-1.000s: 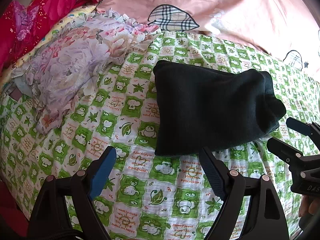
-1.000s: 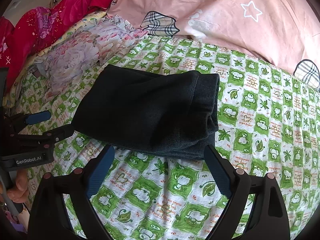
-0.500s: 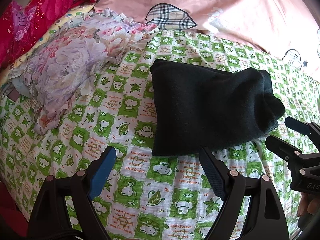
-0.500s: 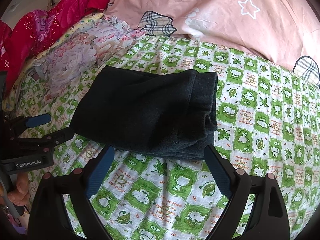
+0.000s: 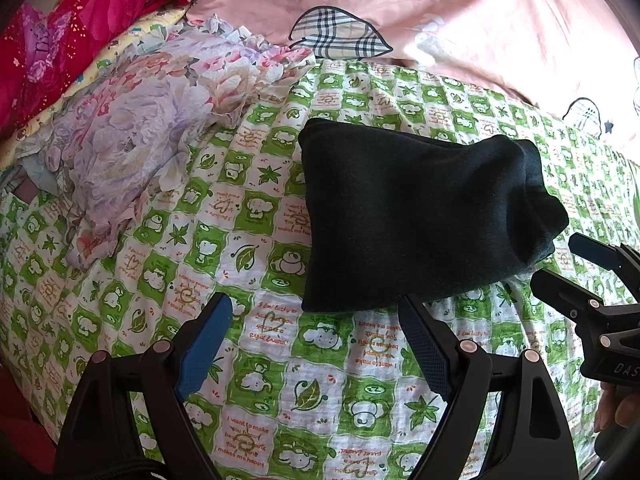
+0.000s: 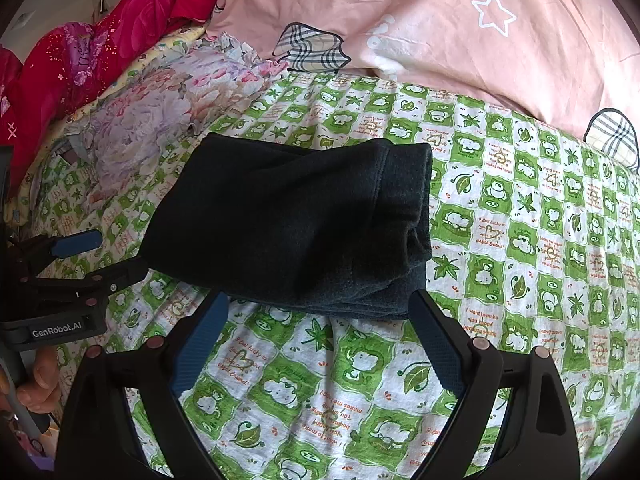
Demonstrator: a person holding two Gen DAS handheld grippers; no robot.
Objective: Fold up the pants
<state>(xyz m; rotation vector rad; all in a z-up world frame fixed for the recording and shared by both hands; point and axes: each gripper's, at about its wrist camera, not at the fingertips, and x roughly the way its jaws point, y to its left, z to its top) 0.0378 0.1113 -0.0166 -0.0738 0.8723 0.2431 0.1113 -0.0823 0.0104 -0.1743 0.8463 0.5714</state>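
Note:
The dark pants (image 5: 416,216) lie folded into a compact rectangle on the green-and-white checked sheet (image 5: 256,248); they also show in the right wrist view (image 6: 296,224). My left gripper (image 5: 316,312) is open and empty, hovering just short of the bundle's near left corner. My right gripper (image 6: 320,308) is open and empty, over the bundle's near edge. Each gripper shows in the other's view: the right gripper (image 5: 576,268) at the bundle's right end, the left gripper (image 6: 104,256) at its left end.
A crumpled floral cloth (image 5: 136,136) lies left of the pants. A pink quilt (image 5: 460,16) with plaid patches covers the far side. Red bedding (image 5: 68,32) is piled at the far left. The bed edge drops off at the lower left.
Both grippers have drifted slightly back from the pants; the bundle sits a little higher in both views. Both stay open, and the pants have not moved.

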